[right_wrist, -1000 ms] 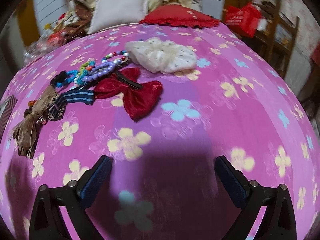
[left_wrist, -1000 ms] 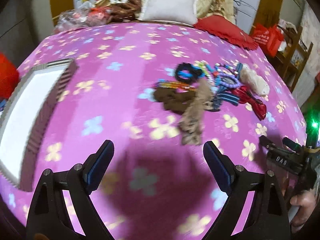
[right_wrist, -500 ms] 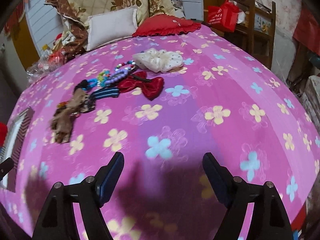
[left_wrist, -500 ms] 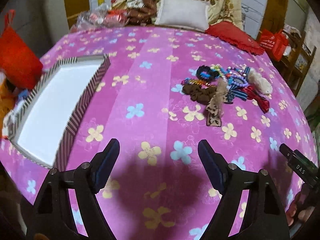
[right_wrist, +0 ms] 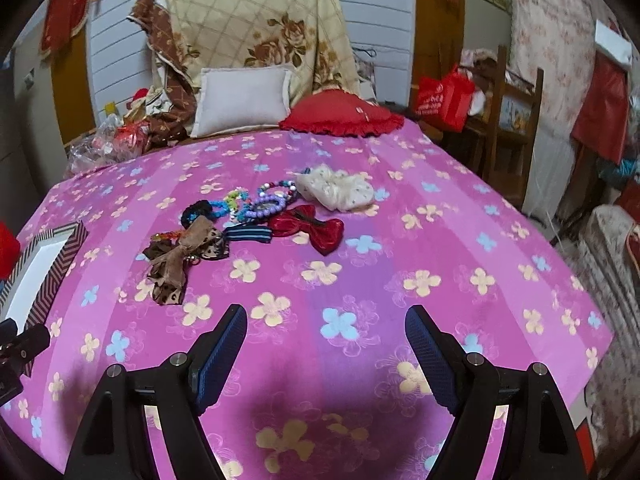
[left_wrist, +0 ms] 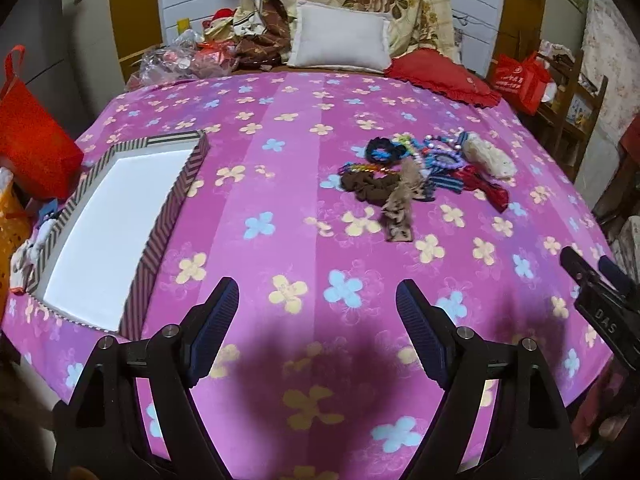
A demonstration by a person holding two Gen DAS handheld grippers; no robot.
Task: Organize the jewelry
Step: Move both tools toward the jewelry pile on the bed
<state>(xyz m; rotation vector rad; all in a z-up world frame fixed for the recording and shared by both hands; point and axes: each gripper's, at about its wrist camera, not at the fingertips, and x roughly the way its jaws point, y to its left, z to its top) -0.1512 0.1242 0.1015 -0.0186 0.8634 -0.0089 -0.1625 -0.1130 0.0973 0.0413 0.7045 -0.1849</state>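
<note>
A heap of jewelry and hair pieces lies on the pink flowered bedspread point(left_wrist: 288, 160). In it are a tan bow point(left_wrist: 400, 208), a brown scrunchie point(left_wrist: 368, 188), a red bow point(right_wrist: 316, 228), a cream scrunchie point(right_wrist: 340, 190), bead bracelets point(right_wrist: 268, 206) and a striped blue ribbon point(right_wrist: 248, 235). A striped box point(left_wrist: 168, 208) with a white inside sits at the left, also visible as the box point(right_wrist: 56, 256) in the right wrist view. My left gripper point(left_wrist: 316, 286) is open over the near bedspread, well short of the heap. My right gripper point(right_wrist: 326, 312) is open too, with nothing between its fingers.
At the head of the bed are a grey pillow point(right_wrist: 244, 100), a red cushion point(right_wrist: 340, 114) and a flowered blanket point(right_wrist: 256, 28). Red bags point(left_wrist: 32, 136) stand left of the bed. A wooden chair point(right_wrist: 512, 120) and clutter stand on the right. The bed's front edge is just below both grippers.
Both grippers have pulled back and risen away from the heap, which now looks smaller and farther. Their jaws narrowed a little early on. The striped box has come further into view.
</note>
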